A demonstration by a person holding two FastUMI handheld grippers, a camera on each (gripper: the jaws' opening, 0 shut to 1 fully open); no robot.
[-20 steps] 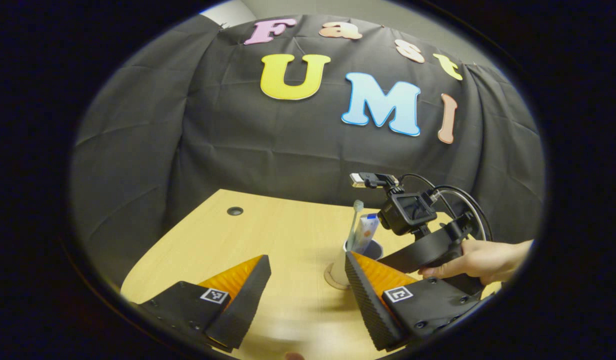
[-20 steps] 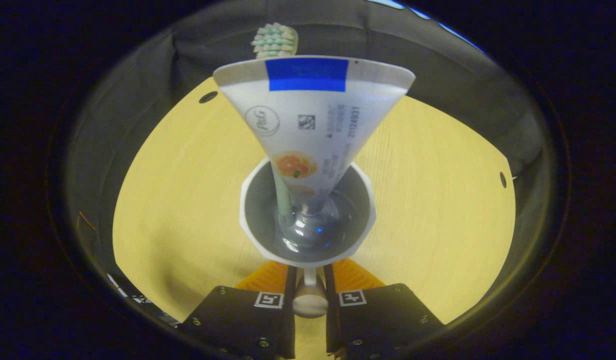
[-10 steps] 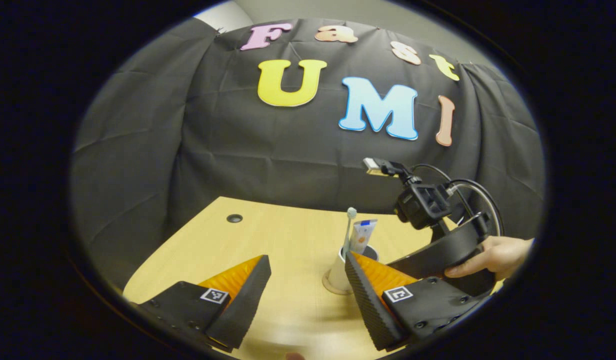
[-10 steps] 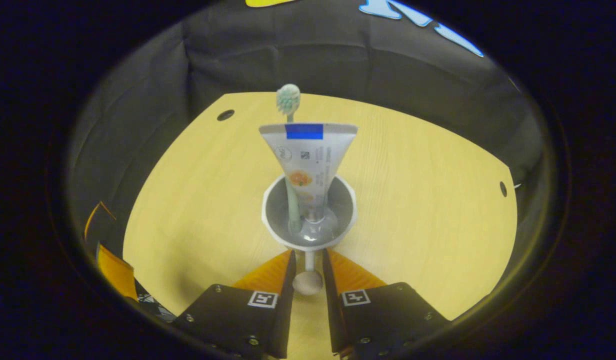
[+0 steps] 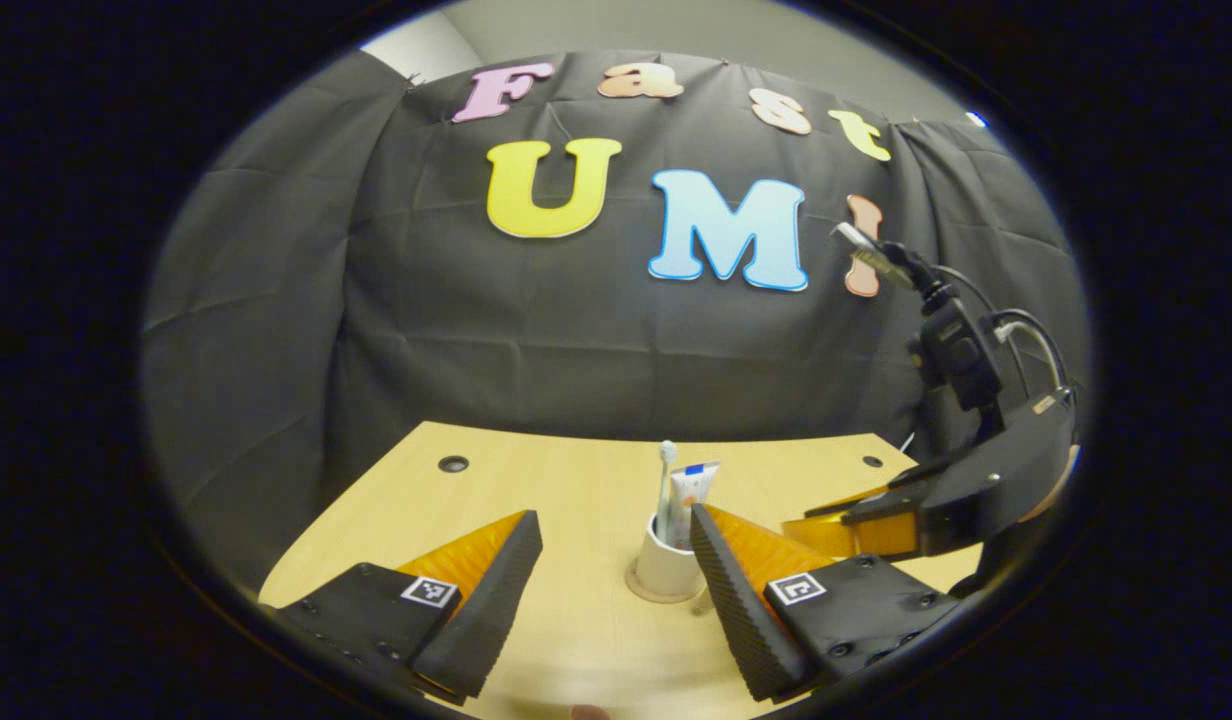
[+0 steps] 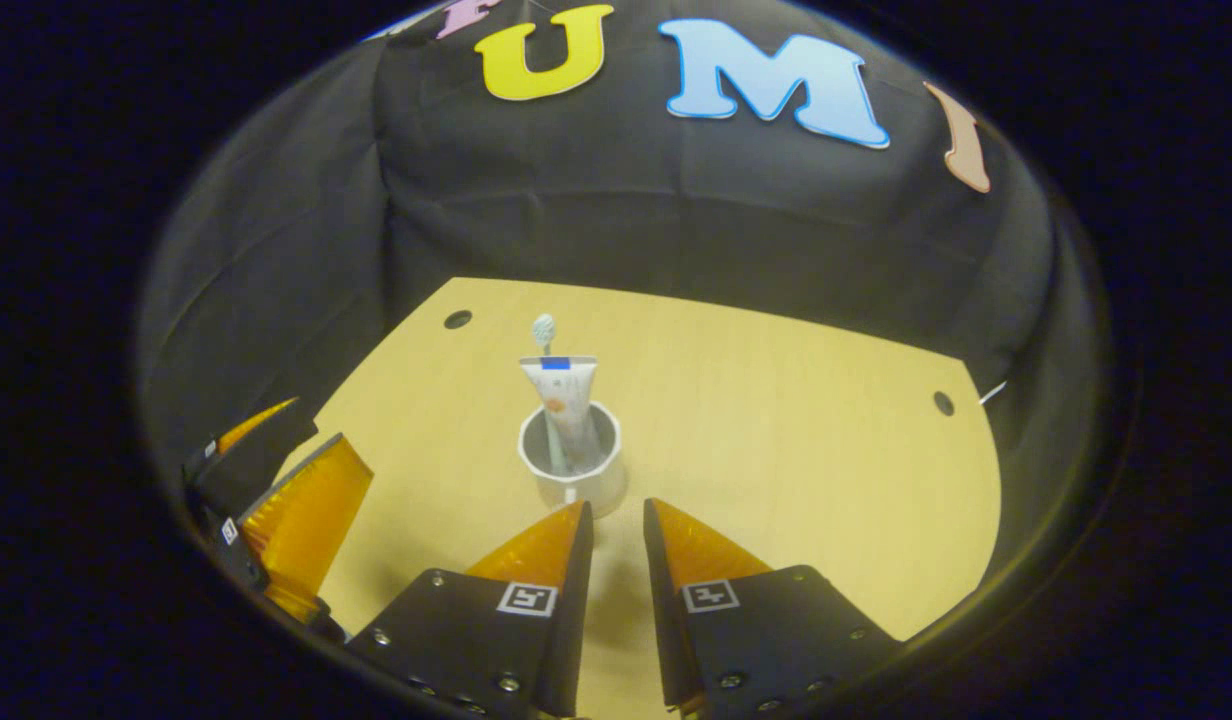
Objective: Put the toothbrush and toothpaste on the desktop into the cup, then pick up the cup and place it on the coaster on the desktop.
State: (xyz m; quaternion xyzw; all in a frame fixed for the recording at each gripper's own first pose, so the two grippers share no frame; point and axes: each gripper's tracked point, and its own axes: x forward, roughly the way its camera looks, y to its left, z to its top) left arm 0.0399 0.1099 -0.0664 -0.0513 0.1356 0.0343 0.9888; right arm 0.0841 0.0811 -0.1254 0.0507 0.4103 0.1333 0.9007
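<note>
In the left gripper view, the white cup (image 5: 664, 568) stands upright on the round coaster (image 5: 660, 591) in the lower middle of the frame, on the pale wooden desktop (image 5: 566, 490). The toothbrush (image 5: 664, 478) and the toothpaste (image 5: 690, 498) rise out of the cup side by side, the brush head uppermost. The left gripper (image 5: 616, 545) sits at the bottom of the frame with its two fingers spread wide, nothing between them; the cup shows in the gap, farther off and close to the right-hand finger. At the right edge the right gripper (image 5: 826, 525) hangs above the desktop, well apart from the cup, with a camera and cables mounted on top.

In the right gripper view, the cup (image 6: 571, 462) stands at centre frame with the toothpaste (image 6: 566, 405) leaning in it and the toothbrush (image 6: 544, 335) just behind. The right gripper (image 6: 616, 520) at the bottom has its fingers drawn near each other with a narrow gap, gripping nothing; the tips lie just short of the cup. At the lower left the left gripper (image 6: 276, 470) shows, its fingers apart. Two small dark holes (image 6: 457, 319) mark the desktop (image 6: 796, 450).
</note>
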